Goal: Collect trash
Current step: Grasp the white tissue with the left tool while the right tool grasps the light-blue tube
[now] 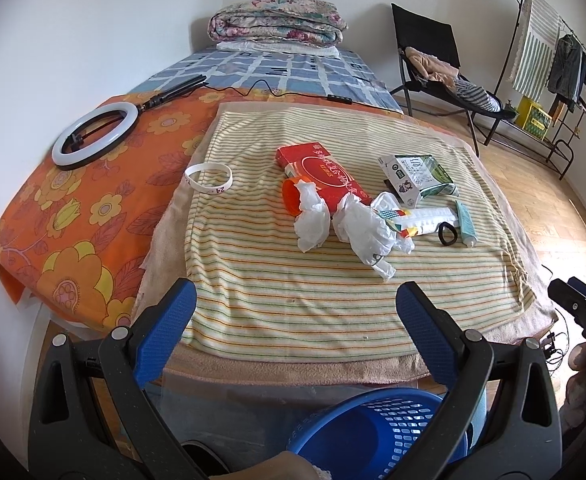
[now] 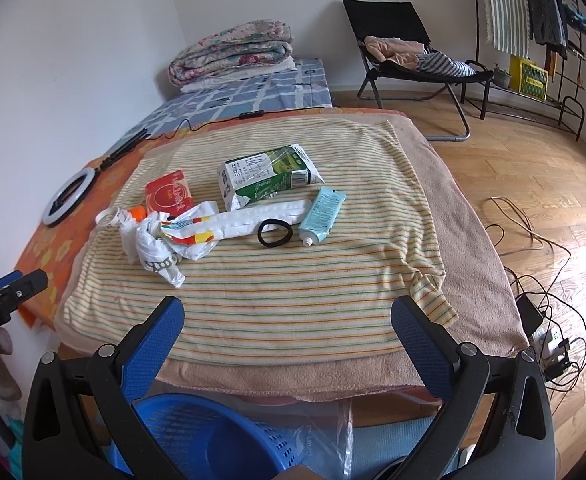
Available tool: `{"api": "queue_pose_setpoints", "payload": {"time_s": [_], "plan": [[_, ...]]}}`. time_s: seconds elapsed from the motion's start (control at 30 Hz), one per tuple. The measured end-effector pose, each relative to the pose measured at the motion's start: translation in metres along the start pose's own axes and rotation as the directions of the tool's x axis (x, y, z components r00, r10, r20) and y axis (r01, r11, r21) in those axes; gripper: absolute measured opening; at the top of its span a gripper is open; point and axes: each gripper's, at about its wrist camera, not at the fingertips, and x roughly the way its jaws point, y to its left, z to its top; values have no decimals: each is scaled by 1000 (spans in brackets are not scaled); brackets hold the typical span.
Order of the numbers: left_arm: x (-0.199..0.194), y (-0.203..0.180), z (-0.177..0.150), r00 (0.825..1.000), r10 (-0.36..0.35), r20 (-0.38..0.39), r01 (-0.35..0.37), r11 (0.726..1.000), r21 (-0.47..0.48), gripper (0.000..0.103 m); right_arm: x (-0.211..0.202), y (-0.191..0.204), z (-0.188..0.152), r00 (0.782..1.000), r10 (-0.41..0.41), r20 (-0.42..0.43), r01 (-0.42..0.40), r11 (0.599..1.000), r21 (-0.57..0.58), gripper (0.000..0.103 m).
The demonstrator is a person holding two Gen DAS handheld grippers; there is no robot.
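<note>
On the striped towel (image 1: 277, 312) (image 2: 293, 292) lie crumpled white tissues (image 1: 313, 220), a crumpled white plastic bag (image 1: 367, 228) (image 2: 161, 248), a red box (image 1: 321, 172) (image 2: 169, 196), an orange cup (image 1: 291, 196), a squashed green-white carton (image 1: 417, 176) (image 2: 269, 178), a white wrapper strip (image 2: 265, 216), a pale blue tube (image 1: 464, 222) (image 2: 322, 214) and a black hair tie (image 1: 448, 234) (image 2: 275, 233). A blue mesh basket (image 1: 377, 432) (image 2: 197, 440) stands below the near edge. My left gripper (image 1: 297, 320) and right gripper (image 2: 287, 328) are both open and empty, held before the near edge.
A ring light (image 1: 93, 136) and a white wristband (image 1: 209, 178) lie at the left on the orange floral sheet (image 1: 73, 208). A folded quilt (image 1: 277, 20) sits at the bed's far end. A black chair (image 2: 409, 56), a clothes rack (image 2: 533, 32) and floor cables (image 2: 541, 292) are to the right.
</note>
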Motion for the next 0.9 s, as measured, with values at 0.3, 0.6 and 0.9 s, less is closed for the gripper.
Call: {"api": "queue_pose_setpoints", "payload": {"time_s": [0.3, 0.6, 0.9], "plan": [[14, 2, 3, 999, 2, -45, -1, 1000, 30, 102, 5, -11, -4, 999, -12, 40, 12, 1000, -19, 102], [34, 16, 21, 993, -47, -107, 44, 999, -30, 96, 30, -32, 24, 999, -18, -40, 18, 1000, -9, 102], [80, 16, 50, 973, -121, -197, 106, 991, -88, 71, 80, -38, 65, 991, 18, -135, -17, 1000, 9, 102]]}}
